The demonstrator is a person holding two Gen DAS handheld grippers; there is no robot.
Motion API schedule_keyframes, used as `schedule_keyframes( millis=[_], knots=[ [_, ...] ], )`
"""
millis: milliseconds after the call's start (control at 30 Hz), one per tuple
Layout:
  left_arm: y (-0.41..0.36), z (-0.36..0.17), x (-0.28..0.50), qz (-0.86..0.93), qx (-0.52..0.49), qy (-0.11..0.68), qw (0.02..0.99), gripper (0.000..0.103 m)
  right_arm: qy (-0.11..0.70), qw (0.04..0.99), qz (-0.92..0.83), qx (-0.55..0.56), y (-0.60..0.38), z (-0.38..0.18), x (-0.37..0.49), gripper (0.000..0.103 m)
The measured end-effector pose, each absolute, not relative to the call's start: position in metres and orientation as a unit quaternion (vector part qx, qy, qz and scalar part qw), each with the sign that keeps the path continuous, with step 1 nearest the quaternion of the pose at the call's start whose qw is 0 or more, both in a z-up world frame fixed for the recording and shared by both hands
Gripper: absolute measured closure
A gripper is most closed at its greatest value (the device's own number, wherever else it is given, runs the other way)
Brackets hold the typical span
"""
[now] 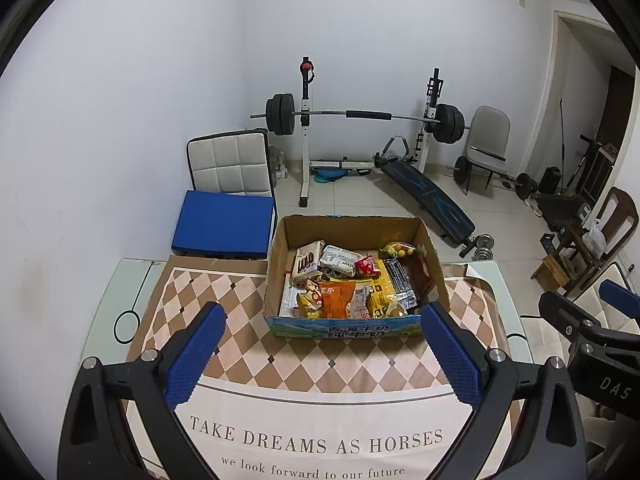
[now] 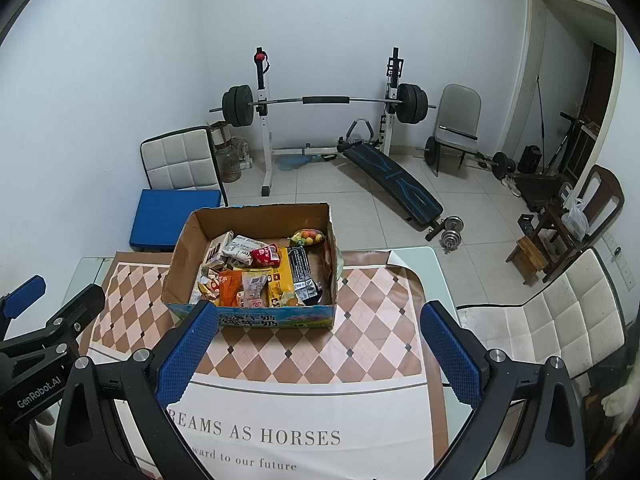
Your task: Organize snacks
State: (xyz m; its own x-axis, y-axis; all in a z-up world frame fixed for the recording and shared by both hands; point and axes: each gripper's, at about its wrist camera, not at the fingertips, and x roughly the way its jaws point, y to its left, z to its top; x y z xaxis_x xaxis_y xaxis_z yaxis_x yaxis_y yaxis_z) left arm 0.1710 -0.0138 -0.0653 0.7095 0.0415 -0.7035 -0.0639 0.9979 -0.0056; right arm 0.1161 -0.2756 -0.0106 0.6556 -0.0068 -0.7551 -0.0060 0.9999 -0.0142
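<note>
Snack carton centred on worktop, both hand-held grippers spread wide

Snacks [image 1: 352, 288] are seen heaped loosely inside an open cardboard carton [image 1: 434, 268], which is set on a diamond-patterned cloth [image 1: 224, 304] spread over the glass worktop [image 1: 128, 280]. Along the carton's near wall a blue and green printed panel is shown. Among the contents, an orange packet [image 1: 336, 300], a yellow packet [image 1: 378, 294], a dark wrapped bar [image 1: 400, 280], a small red pack [image 1: 366, 267], a white pouch [image 1: 340, 260] and a clear bag of yellow and orange sweets [image 1: 398, 249] at the far right corner can be made out. Large lettering is printed on the pale near part of the cloth.

The left hand-held gripper [image 1: 322, 316] is held above the near part of the cloth, its blue-padded fingers [image 1: 196, 356] parted widely and nothing grasped; the carton is framed between them, further back. The right hand-held gripper [image 2: 320, 312] is likewise held released and empty, with the carton seen beyond its left finger and towards the left of its view. The two grippers are held side by side, each visible at the edge of the other's view.

Beyond the worktop, a quilted white chair [image 1: 230, 164] with a blue cushion [image 1: 222, 224] is placed against the wall, and a barbell rack [image 1: 360, 120] and a sit-up bench [image 1: 428, 200] are seen on the tiled floor.
</note>
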Motion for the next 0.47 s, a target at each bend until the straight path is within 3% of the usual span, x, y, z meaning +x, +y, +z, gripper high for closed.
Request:
schedule_keyframes(
  millis=[467],
  knots=[
    [-0.018,-0.054,0.170,0.030,-0.012,0.372,0.928,0.003,0.415,0.910,0.001,-0.007,-0.276,-0.011,0.116,0.000]
  ],
)
